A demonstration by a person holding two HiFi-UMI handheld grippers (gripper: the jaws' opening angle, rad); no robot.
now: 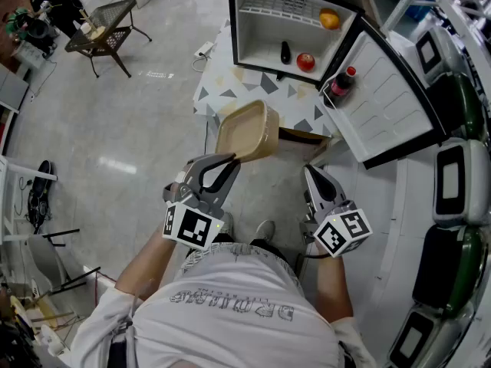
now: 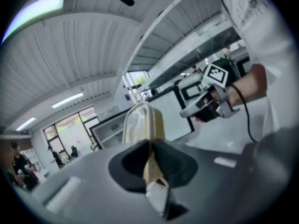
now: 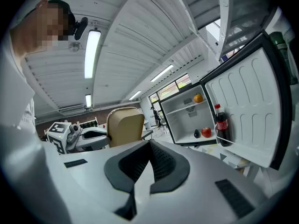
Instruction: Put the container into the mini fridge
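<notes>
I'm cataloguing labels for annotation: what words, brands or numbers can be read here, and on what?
No text reads clearly.
Shirt print: upside down, letters unclear.
Bottle label: too small.
Left marker cube, right marker cube: square patterns, no words.

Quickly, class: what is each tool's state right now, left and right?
Left tool: closed on the rim of the beige container.
Right tool: closed, holding nothing.

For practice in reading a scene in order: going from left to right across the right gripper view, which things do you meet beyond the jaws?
Left gripper → tan plastic container clamped in it → round red apple → dark cola bottle with red cap.
</notes>
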